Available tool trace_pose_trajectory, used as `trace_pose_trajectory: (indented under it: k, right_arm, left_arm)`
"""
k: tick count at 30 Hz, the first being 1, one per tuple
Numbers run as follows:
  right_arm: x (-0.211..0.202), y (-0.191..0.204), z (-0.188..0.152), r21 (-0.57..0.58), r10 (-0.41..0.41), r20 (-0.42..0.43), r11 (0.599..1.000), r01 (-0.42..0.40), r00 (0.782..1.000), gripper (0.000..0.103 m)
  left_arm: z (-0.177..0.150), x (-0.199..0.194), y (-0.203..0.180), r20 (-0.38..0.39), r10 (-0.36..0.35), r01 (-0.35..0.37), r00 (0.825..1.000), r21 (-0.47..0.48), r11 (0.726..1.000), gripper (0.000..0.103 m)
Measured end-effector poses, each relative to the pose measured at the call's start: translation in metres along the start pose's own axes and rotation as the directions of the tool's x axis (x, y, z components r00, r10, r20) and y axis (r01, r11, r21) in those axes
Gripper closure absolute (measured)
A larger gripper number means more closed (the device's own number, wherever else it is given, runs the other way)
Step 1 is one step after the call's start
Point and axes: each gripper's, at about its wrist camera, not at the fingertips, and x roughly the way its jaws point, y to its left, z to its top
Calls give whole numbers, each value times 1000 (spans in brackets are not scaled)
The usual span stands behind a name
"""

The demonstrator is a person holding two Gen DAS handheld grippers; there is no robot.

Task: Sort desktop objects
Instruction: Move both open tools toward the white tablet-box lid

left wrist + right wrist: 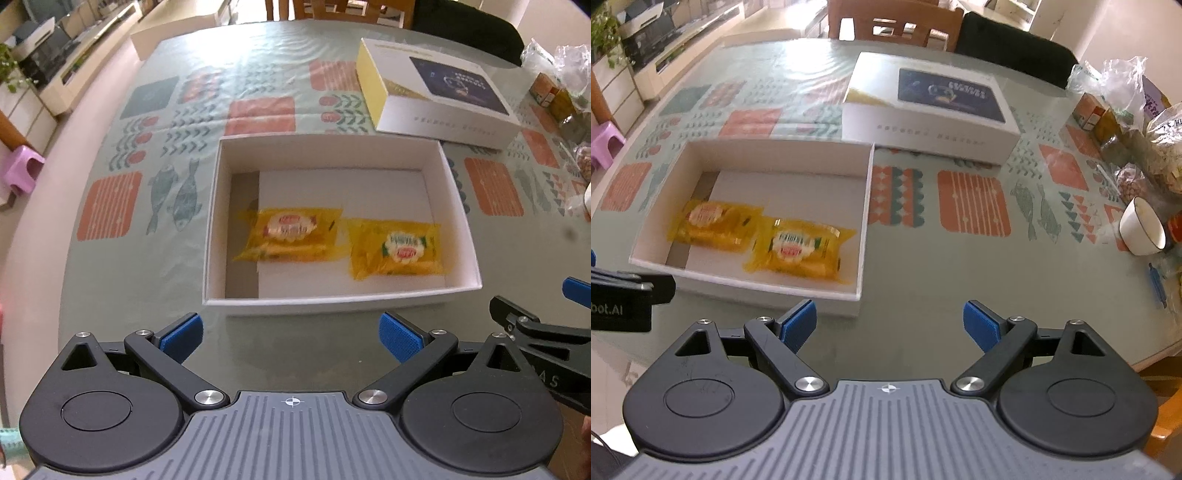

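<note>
An open white box (458, 206) (866, 206) lies on the patterned table. Two yellow snack packets rest side by side on its floor: the left packet (291, 234) (713, 223) and the right packet (399, 249) (799, 249). My left gripper (291, 338) hovers open just short of the box's near wall, nothing between its blue pads. My right gripper (890, 325) is open too, near the box's front right corner, empty. The tip of the right gripper (535, 325) shows at the right edge of the left wrist view.
The box's lid (439, 88) (931, 107), white with a dark picture, lies behind the box. A white bowl (1143, 230), jars and plastic food bags (1134, 122) crowd the table's right side. Wooden chairs (894, 22) stand at the far edge; a purple stool (24, 168) sits on the floor at left.
</note>
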Motion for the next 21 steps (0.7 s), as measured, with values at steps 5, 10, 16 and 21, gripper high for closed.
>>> trace_pose_trajectory:
  k: [5,10,16,21]
  right_arm:
    - [4,-12,22,36,-44,23,998,44,999,0]
    - [12,-23,45,51,-89,49,995,87,995,0]
    - [26,-34,72,76,-66,43,995,62,997,0]
    - [40,-37,84,84,-40,55,996,36,998,0]
  left_arm:
    - [22,5,-2,12,-18,18,1000,23,1000,0]
    - [46,10,-5,30,-28,26,999,68,997,0]
    - [78,20,1,59,-53,48,997,80,996,0]
    - [100,27,6,117,-97,87,988,90,992,0]
